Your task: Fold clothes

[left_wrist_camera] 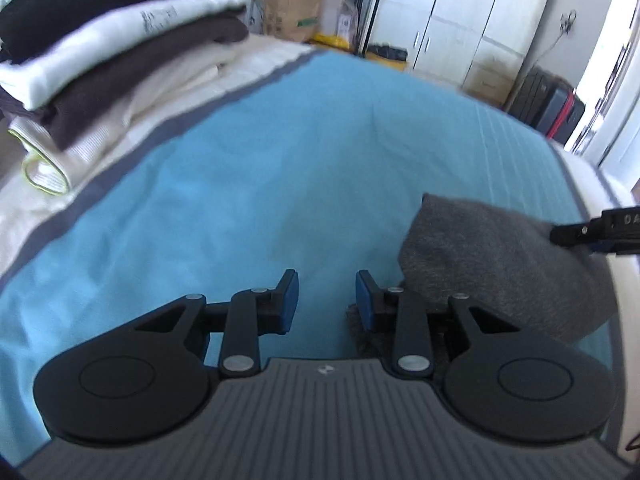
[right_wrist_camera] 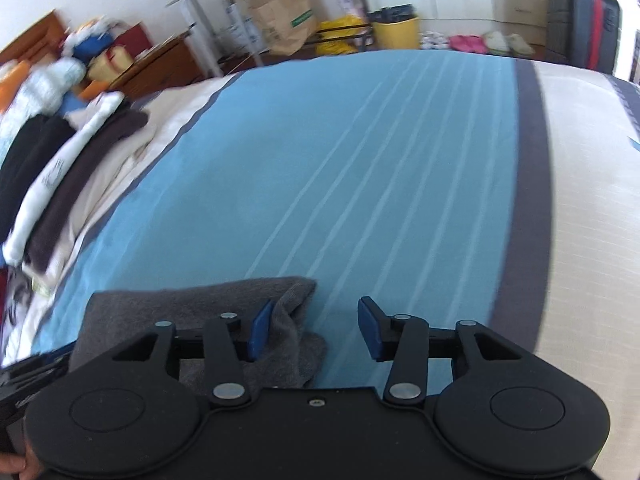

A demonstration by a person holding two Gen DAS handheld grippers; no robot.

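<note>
A folded dark grey garment (left_wrist_camera: pixel 496 264) lies on the blue bedspread (left_wrist_camera: pixel 256 184) near the front edge; it also shows in the right wrist view (right_wrist_camera: pixel 192 312). My left gripper (left_wrist_camera: pixel 327 300) is open and empty, its right finger beside the garment's left edge. My right gripper (right_wrist_camera: pixel 316 330) is open and empty, its left finger (right_wrist_camera: pixel 260 332) over the garment's right edge. The right gripper's tip (left_wrist_camera: pixel 576 232) shows over the garment in the left wrist view.
A stack of folded clothes (left_wrist_camera: pixel 108 52), black, white, brown and cream, sits on the bed's left side, also in the right wrist view (right_wrist_camera: pixel 60 184). Beyond the bed are a paper bag (right_wrist_camera: pixel 284 12), a yellow bin (right_wrist_camera: pixel 398 30), suitcases (left_wrist_camera: pixel 548 104) and white cabinets (left_wrist_camera: pixel 472 20).
</note>
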